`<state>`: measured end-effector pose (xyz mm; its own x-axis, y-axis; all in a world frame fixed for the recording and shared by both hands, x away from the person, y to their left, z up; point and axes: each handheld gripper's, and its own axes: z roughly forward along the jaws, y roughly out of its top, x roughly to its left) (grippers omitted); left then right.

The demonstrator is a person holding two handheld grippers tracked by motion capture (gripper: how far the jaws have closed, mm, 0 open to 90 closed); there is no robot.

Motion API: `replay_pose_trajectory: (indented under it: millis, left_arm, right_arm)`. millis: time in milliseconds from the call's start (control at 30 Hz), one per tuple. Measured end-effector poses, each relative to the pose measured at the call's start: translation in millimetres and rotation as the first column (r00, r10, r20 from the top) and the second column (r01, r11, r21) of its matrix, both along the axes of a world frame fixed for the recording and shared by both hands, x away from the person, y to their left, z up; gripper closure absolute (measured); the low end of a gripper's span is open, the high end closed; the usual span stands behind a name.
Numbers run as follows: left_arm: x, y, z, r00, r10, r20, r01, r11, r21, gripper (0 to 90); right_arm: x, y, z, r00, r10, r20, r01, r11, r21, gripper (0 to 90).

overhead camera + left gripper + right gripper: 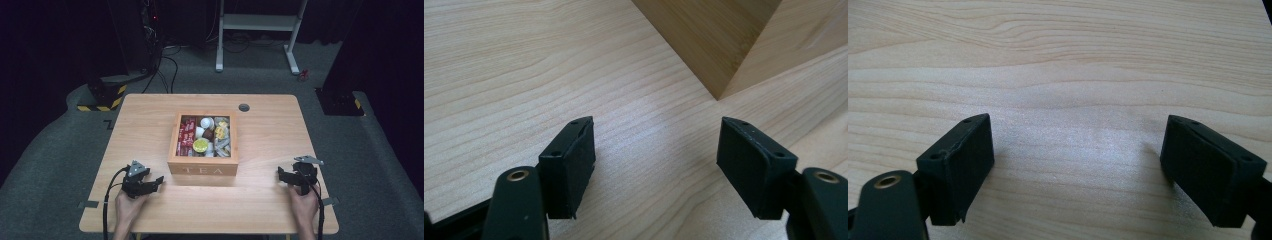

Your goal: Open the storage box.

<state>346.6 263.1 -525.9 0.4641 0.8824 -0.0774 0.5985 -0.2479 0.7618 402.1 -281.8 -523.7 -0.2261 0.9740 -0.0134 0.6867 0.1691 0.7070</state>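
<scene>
Resting on the near left part of the bench [145,107], the left claw [159,181] is seen low over the wood with its jaws apart and nothing between them; in the left gripper view the left claw [656,165] frames bare wood grain, and a lower corner of the wooden tea box [709,40] is seen just ahead, near but not touched.

At mid-bench the tea box [202,169] is noted, marked TEA on its near wall, standing open-topped. Its contents are recorded as red sachets [187,135] along the left side, white creamer cups [206,123] toward the middle, a yellow-lidded cup [201,145] nearer the front, and paler packets [222,145] at the right. Exact compartment walls cannot be made out.

At the near right the right claw [284,176] is held close to the bench, well apart from the box, pointing inward toward it. In the right gripper view the right claw [1077,167] is shown spread wide, with bare bench between the pads.

Progress is judged to be at the outset: nothing is gripped, nothing lies outside the box, and the box itself sits square and untouched. Approach, grasp and any transfer of the box or its contents are judged to be left.
</scene>
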Motion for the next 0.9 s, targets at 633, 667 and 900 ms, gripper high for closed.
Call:
replay_pose_trajectory:
  millis: [633, 667, 900]
  left_arm:
    - [-8.5, -12.2, 7.6, 0.9913, -0.114, 0.065, 0.120, 0.9887, -0.090, 46.8]
    - [-9.0, -13.7, 8.2, 0.9900, -0.124, 0.066, 0.130, 0.9871, -0.094, 48.4]
    - [-9.6, -22.9, 12.4, 0.9800, -0.180, 0.084, 0.188, 0.9775, -0.096, 60.8]
  right_arm:
    - [-0.1, 0.1, 0.1, 1.0000, 0.000, -0.001, 0.000, 1.0000, 0.001, 13.7]
    - [-0.1, 0.0, 0.1, 1.0000, 0.000, -0.001, 0.000, 1.0000, 0.000, 13.7]
    - [-0.1, 0.0, 0.1, 1.0000, 0.000, -0.001, 0.000, 1.0000, 0.001, 13.7]
